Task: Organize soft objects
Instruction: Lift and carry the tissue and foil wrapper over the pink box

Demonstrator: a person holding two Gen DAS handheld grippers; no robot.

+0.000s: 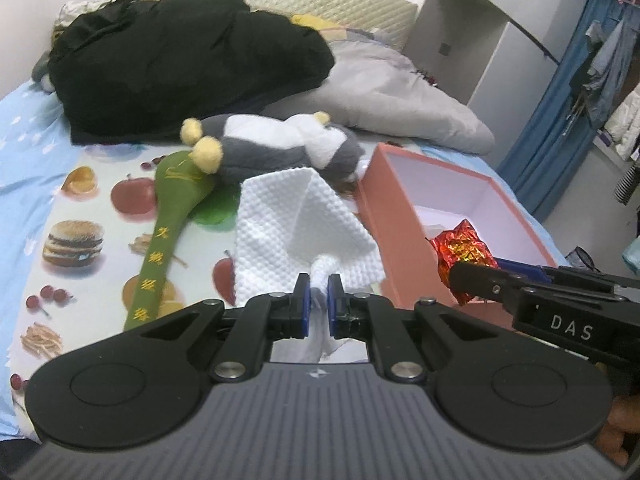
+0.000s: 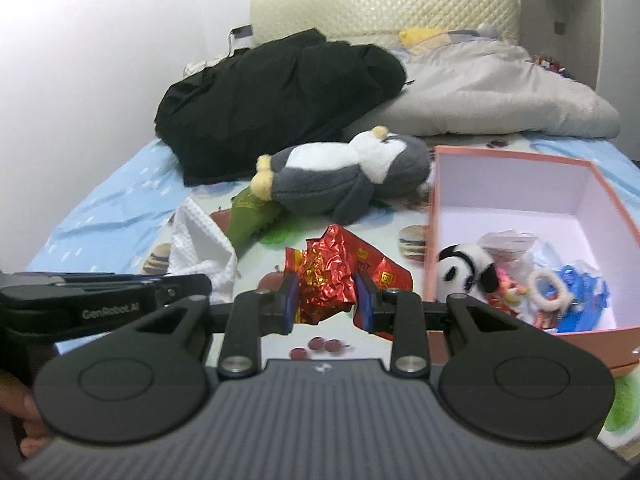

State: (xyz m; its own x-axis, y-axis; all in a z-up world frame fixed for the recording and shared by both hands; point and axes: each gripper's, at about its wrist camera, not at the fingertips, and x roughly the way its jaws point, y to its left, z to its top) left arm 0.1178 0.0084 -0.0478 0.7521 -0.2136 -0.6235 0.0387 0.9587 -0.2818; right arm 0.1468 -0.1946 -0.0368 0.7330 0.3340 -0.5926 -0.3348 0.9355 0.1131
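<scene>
My left gripper [image 1: 318, 298] is shut on a white textured cloth [image 1: 296, 224] and holds it above the printed mat. My right gripper [image 2: 326, 300] is shut on a crumpled red foil wrapper [image 2: 328, 276], just left of the pink box [image 2: 430, 240]; the wrapper also shows in the left wrist view [image 1: 462, 250] over the box's edge. The box [image 1: 396, 232] holds a panda plush [image 2: 464, 270], a white ring and several small items. A grey-and-white penguin plush [image 2: 344, 176] and a green plush spoon [image 1: 168, 232] lie on the mat. The cloth shows in the right wrist view [image 2: 202, 246].
A black jacket [image 1: 180, 60] and a grey duvet [image 2: 500, 96] are piled at the back of the bed. A food-print mat [image 1: 88, 216] covers the blue sheet. A wardrobe [image 1: 480, 28] and hanging clothes [image 1: 600, 56] stand to the right.
</scene>
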